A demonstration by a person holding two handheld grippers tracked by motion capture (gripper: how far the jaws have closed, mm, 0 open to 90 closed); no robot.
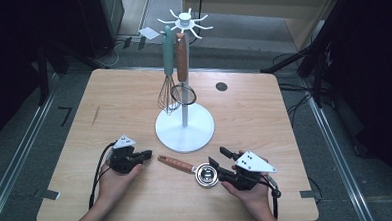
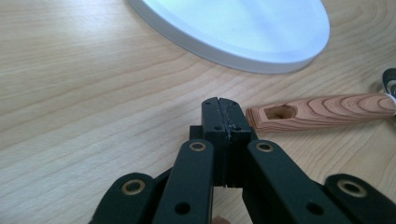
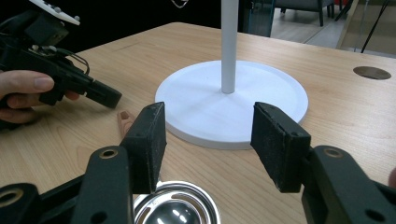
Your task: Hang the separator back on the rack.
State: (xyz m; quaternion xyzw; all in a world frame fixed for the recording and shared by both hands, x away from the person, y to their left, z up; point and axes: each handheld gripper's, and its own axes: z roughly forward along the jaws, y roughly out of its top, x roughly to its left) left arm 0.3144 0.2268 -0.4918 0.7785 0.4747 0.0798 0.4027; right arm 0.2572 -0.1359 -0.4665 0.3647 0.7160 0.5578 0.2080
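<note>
1. The wooden table [image 1: 264, 112] spreads ahead of both my grippers, and the white utensil stand [image 1: 185, 127] sits on it just beyond them, between the two, with its round base facing me.
2. A whisk [image 1: 168, 71] with a teal handle and a strainer [image 1: 182, 66] with a brown handle already hang from the stand's hooks, well above and ahead of my hands.
3. The wooden-handled measuring scoop [image 1: 189, 169] lies flat on the table between my grippers. Its long axis runs across in front of me: the steel bowl sits right under my right gripper, and the handle points toward my left gripper, angled slightly away from me.
4. My right gripper [image 1: 225, 164] hovers with its jaws about half open and nothing pressed between the pads; in the right gripper view the bowl [image 3: 175, 210] shines just below them.
5. My left gripper [image 1: 145, 155] is fully closed and empty, its tip just short of the handle's end, where the hanging hole [image 2: 279, 112] shows.
6. I judge this to be the pick-up step: next, close the right jaws on the scoop near the bowl, lift, and turn the holed end up toward a free hook.
</note>
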